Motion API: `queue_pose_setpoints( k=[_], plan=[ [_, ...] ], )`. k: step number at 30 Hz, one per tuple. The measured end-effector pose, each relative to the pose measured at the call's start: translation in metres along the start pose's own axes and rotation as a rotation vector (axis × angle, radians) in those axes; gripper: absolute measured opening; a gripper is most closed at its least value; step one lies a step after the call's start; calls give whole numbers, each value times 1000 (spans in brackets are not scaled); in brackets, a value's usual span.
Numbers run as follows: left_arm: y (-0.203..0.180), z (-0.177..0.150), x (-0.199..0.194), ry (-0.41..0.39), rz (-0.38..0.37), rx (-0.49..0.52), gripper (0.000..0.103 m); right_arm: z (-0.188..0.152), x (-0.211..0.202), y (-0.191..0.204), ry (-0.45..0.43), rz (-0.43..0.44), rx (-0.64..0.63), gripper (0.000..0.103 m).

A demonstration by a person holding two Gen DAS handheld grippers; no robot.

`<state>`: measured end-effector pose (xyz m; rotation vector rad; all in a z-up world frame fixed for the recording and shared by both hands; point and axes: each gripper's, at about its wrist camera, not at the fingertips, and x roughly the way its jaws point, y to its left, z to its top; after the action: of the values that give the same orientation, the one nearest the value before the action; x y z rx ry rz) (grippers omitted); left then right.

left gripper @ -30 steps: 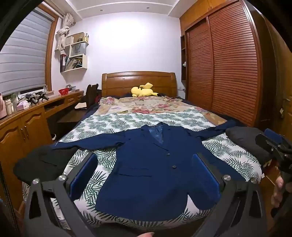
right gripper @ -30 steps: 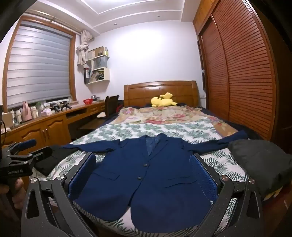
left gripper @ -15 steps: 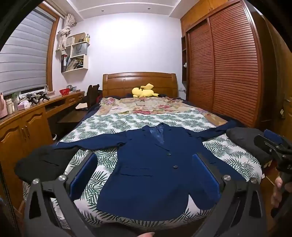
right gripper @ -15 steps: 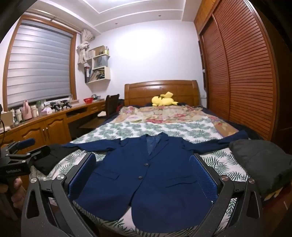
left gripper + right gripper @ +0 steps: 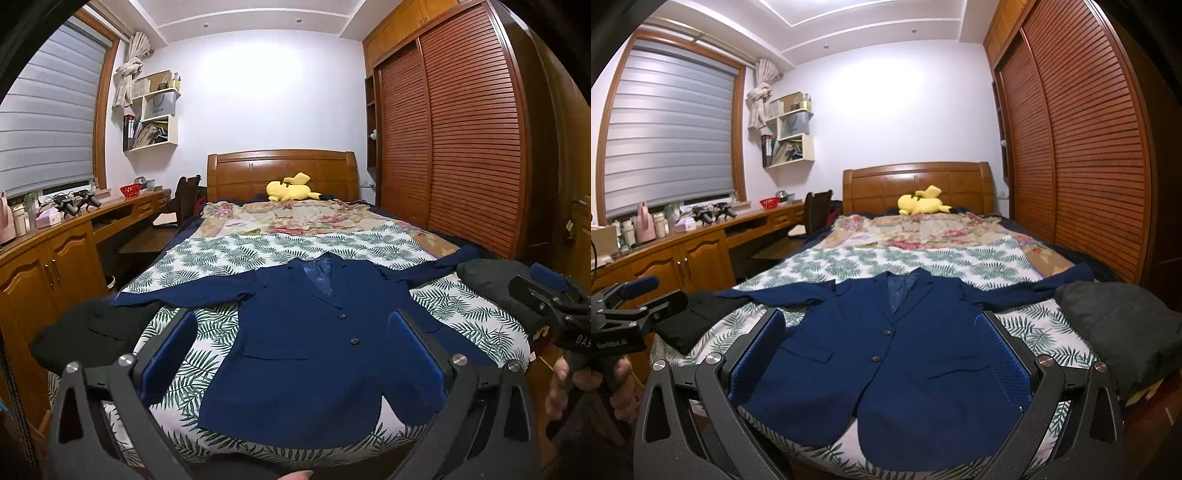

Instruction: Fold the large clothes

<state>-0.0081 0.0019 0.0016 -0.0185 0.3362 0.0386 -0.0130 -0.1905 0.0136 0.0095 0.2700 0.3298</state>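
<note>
A navy blue suit jacket (image 5: 314, 339) (image 5: 886, 354) lies flat and face up on the bed, buttoned, collar toward the headboard, both sleeves spread out sideways. My left gripper (image 5: 291, 343) hovers open above the jacket's near hem, holding nothing. My right gripper (image 5: 879, 347) is also open and empty, short of the hem. Each gripper shows in the other's view: the right gripper (image 5: 550, 299) at the far right edge, the left gripper (image 5: 628, 302) at the far left edge, both in a person's hand.
The bed (image 5: 258, 247) has a leaf-print sheet. A black garment (image 5: 88, 332) lies at its left corner, a dark grey bundle (image 5: 1119, 328) at its right. A yellow plush toy (image 5: 291, 188) sits by the headboard. A wooden desk (image 5: 44, 258) runs left; a slatted wardrobe (image 5: 461, 140) right.
Both grippers have drawn back and up slightly from the bed, so the jacket sits a little lower and farther in each view. The jacket itself has not moved.
</note>
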Motion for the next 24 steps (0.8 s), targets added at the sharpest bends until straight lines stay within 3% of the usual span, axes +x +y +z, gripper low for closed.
queue_pose_setpoints(
  k=[24],
  plan=[
    [-6,3,-6,-17,-3,16,103,-1,3,-1,2,-2,0,103]
  ],
)
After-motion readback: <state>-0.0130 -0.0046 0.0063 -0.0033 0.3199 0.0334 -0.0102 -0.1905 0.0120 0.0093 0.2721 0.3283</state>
